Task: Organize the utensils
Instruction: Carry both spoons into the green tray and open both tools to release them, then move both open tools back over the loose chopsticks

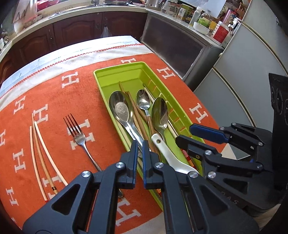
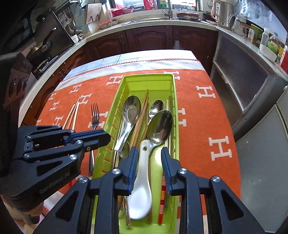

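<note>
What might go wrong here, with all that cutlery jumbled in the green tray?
1. The white spoon lies between the right gripper's open jaws, resting on other utensils; it could slide off or be nudged away.
2. The shut left gripper sits low over the crossed chopsticks and could knock them about.
3. The two grippers work close together over the tray and might collide.

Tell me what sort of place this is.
Most likely a home kitchen. A counter with a sink and tap runs along dark wooden cabinets, a frying pan sits on a stove, and a refrigerator stands beside the cloth-covered table.
</note>
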Demonstrator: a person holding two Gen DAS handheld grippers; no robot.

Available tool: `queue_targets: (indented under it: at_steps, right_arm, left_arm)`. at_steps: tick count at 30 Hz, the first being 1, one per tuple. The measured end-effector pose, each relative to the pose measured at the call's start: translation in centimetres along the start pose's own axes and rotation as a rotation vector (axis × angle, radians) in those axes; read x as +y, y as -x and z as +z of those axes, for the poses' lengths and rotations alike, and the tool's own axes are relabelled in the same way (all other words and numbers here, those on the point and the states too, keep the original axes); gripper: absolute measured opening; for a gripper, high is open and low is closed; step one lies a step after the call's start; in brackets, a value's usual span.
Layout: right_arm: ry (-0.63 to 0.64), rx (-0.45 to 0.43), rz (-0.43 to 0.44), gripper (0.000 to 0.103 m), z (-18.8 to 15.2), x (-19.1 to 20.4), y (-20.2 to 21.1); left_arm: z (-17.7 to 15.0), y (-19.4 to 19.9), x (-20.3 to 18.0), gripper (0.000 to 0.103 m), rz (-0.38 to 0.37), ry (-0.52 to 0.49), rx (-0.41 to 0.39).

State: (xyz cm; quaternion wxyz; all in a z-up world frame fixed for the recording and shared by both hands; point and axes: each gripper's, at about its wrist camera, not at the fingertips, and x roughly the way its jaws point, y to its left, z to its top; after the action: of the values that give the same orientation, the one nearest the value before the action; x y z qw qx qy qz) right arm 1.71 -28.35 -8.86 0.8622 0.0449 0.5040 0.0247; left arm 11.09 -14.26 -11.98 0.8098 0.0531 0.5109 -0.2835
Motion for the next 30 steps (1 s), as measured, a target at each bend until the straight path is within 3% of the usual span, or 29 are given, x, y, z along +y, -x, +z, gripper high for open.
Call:
queue_targets:
  at_steps: [5, 13, 30]
  right_arm:
    - [-0.007, -0.008, 0.011, 0.029, 0.4, 0.3, -0.3]
    - [-0.01, -0.008, -0.004, 0.035, -0.1, 0.7, -0.2]
    - [0.009, 0.003, -0.023, 0.036, -1.1, 2.6, 0.9]
  left_arm:
    - [-0.6, 0.8, -0.1, 0.002, 0.005, -0.01, -0.004]
    - [-1.6, 2.4, 0.8, 0.021, 0.031, 0.042, -0.019]
    - [-4.3, 6.0, 4.2, 0.022, 0.116, 0.133, -0.04]
